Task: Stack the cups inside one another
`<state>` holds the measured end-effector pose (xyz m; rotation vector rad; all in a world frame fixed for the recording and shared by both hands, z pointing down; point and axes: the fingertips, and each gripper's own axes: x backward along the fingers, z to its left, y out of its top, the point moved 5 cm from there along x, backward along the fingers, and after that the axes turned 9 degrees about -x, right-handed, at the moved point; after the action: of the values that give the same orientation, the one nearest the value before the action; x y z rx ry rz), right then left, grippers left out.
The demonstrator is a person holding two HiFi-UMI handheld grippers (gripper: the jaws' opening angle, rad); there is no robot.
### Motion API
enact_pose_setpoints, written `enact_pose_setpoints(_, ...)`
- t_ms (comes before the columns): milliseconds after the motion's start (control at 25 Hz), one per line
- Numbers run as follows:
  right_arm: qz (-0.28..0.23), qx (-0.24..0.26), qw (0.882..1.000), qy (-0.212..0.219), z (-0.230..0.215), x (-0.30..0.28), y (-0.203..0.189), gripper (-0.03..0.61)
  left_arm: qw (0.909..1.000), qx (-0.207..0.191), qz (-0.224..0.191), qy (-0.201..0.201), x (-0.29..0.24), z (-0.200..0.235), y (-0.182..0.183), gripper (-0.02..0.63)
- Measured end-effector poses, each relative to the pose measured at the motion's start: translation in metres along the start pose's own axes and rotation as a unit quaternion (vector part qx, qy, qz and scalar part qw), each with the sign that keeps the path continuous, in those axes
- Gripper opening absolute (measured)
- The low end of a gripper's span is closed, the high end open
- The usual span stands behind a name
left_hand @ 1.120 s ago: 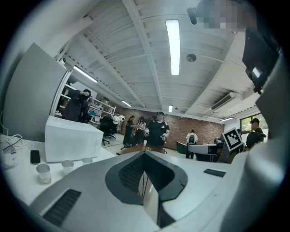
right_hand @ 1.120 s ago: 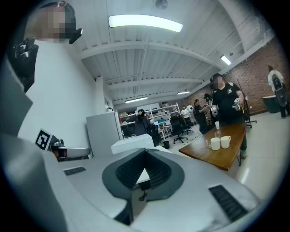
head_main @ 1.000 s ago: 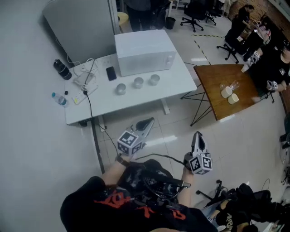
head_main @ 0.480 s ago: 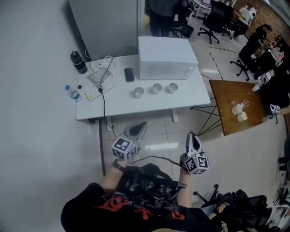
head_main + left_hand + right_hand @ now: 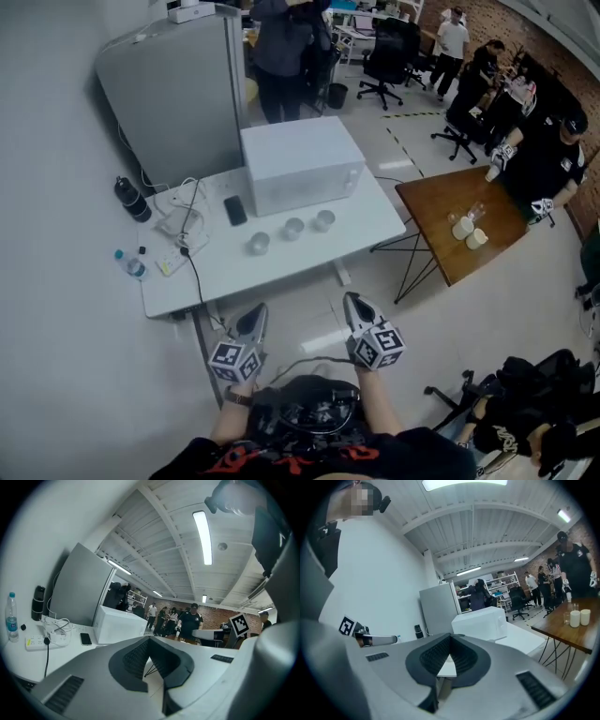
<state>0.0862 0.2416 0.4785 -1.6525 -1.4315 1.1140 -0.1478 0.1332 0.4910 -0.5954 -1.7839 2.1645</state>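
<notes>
Three small metallic cups stand apart in a row on the white table [image 5: 366, 225]: the left cup [image 5: 258, 244], the middle cup [image 5: 293, 228] and the right cup [image 5: 324, 220], in front of a white microwave [image 5: 300, 164]. My left gripper [image 5: 259, 312] and right gripper [image 5: 352, 299] hover over the floor short of the table's front edge, both pointing at it. Each has its jaws shut with nothing between them, as the left gripper [image 5: 149, 638] and right gripper [image 5: 451, 637] also show in their own views. The cups are hidden in both gripper views.
A phone [image 5: 234, 210], a cable tangle with a power strip [image 5: 173, 258], a black flask [image 5: 129, 199] and a water bottle [image 5: 131, 266] lie on the table's left part. A grey cabinet [image 5: 178, 94] stands behind. A wooden table [image 5: 441, 253] with white cups and several people is at right.
Both grippers have drawn closer together and now point straight at the table. The left one has swung from a rightward tilt. The head view has shifted, so the table sits lower and leftward.
</notes>
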Motion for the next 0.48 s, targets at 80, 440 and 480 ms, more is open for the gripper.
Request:
enact_pose_setpoints(80, 0.006, 0.000, 1.000, 0.003, -0.003, -0.007, -0.002, 0.006, 1.0000, -0.002, 0.004, -0.002, -0.005, 0.002, -0.002, 0.002)
enact_pose_setpoints(440, 0.024, -0.013, 0.998, 0.063, -0.026, -0.068, -0.004, 0.006, 0.9988, -0.015, 0.022, 0.041, -0.037, 0.026, 0.000, 0.002)
enact_pose_setpoints(480, 0.026, -0.016, 0.997, 0.070, -0.031, -0.076, -0.003, 0.006, 0.9984, -0.014, 0.026, 0.048, -0.045, 0.030, 0.000, 0.002)
